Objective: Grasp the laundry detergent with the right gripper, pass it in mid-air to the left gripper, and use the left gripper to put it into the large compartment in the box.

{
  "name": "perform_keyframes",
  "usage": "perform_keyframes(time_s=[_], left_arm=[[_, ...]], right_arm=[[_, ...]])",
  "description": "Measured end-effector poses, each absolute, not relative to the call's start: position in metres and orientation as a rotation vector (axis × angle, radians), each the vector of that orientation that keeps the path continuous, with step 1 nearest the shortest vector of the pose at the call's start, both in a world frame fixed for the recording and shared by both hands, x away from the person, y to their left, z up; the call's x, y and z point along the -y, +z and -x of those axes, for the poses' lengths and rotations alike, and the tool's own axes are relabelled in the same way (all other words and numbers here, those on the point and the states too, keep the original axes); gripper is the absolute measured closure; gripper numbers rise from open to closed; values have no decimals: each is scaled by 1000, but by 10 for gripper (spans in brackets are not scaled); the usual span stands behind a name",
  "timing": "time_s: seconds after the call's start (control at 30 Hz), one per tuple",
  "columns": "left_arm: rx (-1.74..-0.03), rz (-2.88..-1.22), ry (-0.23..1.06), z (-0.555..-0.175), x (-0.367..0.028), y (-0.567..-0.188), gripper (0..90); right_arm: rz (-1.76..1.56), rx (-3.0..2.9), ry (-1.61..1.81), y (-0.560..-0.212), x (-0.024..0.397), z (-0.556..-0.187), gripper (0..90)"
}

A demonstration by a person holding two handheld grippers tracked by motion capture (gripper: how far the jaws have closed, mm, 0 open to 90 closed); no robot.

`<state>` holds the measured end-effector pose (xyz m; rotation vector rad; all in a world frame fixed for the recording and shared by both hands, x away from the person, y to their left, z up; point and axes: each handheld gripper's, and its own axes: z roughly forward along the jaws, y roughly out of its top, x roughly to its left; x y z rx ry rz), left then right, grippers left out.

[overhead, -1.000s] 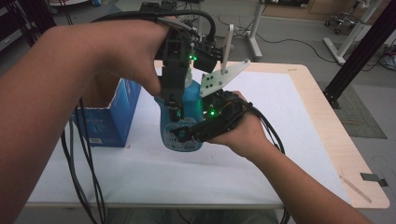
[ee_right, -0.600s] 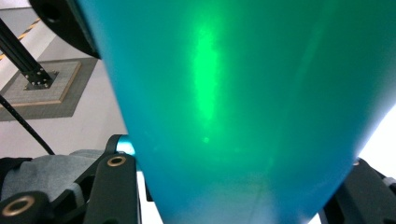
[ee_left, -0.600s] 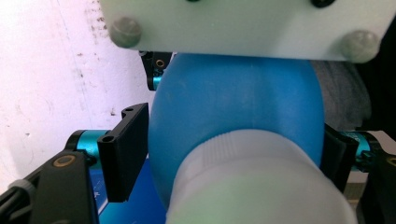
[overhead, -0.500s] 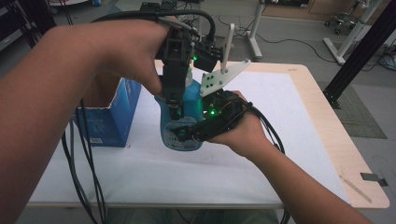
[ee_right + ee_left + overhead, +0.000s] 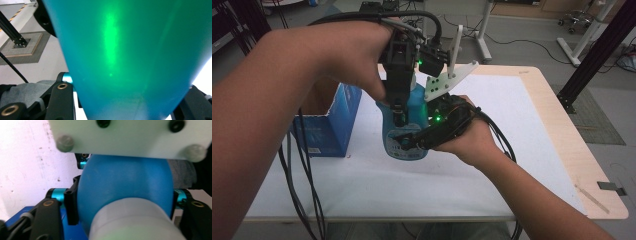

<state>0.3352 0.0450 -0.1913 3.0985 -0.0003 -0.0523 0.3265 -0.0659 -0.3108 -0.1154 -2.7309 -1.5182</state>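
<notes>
Close in, the right gripper [image 5: 404, 142] lies level across the lower body of the bottle [image 5: 404, 145], its jaws clamped on it from the person's right; in the right gripper view the teal wall of the bottle [image 5: 130, 57] sits between the two black jaws, pressed at both sides. The right hand [image 5: 472, 140] wraps that gripper, its cable looping off beside the wrist.

Above it, the left gripper [image 5: 398, 112] points down over the bottle's top. Its jaws have just been closing, and in the left gripper view they press on the pale cap [image 5: 132, 220] at the bottle's neck, with the blue shoulder [image 5: 125, 180] below. The left hand [image 5: 347, 60] holds that gripper from above.

The bottle stands upright on the white table [image 5: 512, 125], near its middle. Just to the left of it stands a blue box [image 5: 329, 120], open at the top. Beyond the table are grey floor and black frame legs [image 5: 597, 55].
</notes>
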Motion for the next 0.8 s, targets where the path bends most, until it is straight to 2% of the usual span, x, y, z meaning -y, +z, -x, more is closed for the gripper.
perform_keyframes(time_s=[0.6,0.7,0.73,0.8], left_arm=[[-38,-3118,-60,-333,-42,-192,381],[-36,-3115,-62,-334,-41,-192,381],[-36,-3122,-64,-334,-40,-193,381],[-37,-3123,-65,-334,-40,-193,380]], right_arm=[[88,2703,-1531,-313,66,-327,431],[79,2687,-1545,-314,68,-326,391],[79,2672,-1557,-314,70,-326,314],[78,2660,-1555,-314,73,-326,270]])
